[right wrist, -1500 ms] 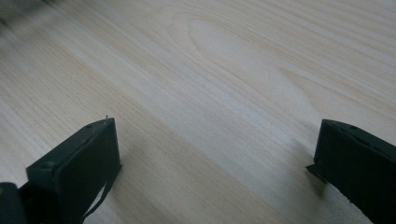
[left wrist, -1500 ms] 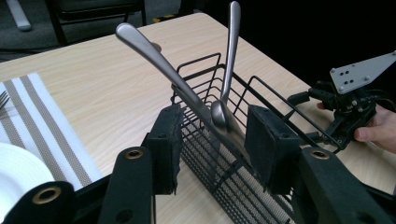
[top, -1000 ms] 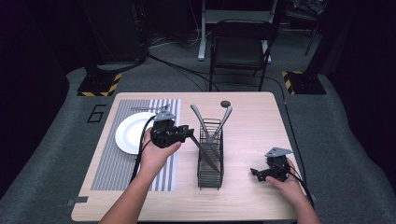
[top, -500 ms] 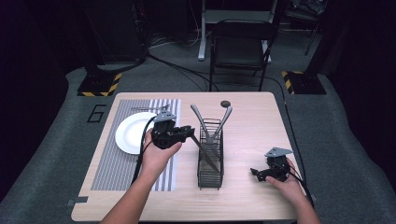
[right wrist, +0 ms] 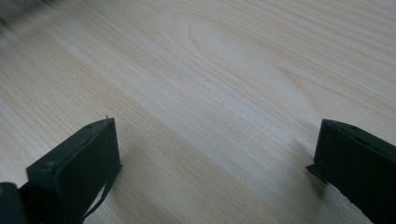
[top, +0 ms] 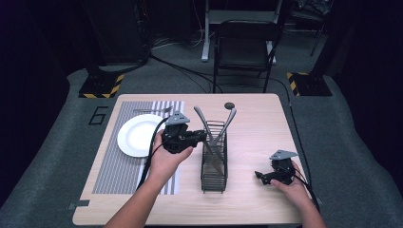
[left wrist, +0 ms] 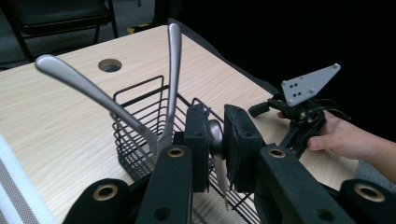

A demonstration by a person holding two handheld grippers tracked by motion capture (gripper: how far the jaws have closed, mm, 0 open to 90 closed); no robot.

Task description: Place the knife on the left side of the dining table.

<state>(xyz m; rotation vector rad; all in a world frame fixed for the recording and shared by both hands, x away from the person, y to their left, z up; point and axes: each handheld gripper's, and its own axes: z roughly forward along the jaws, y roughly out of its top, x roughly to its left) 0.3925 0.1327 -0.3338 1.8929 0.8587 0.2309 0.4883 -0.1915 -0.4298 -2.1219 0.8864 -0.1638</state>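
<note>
Now left tool [left wrist: 215, 140] clamped on knife [left wrist: 219, 168] over basket [left wrist: 140, 135]; right tool [right wrist: 215, 163] wide apart, empty

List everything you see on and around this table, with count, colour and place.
Round plate: 1, white, on the placemat.
Striped placemat: 1, grey and white, table's left side.
Fork: 1, silver, beyond the plate.
Wire cutlery basket: 1, black, table centre.
Metal utensil handles: 2, silver, leaning out of the basket.
Knife: 1, silver, gripped over the basket.
Folding chair: 1, black, behind the table.
Wooden table: 1, light.
Left gripper: black, clamped on the knife.
Right gripper: black, open, table's right.
</note>
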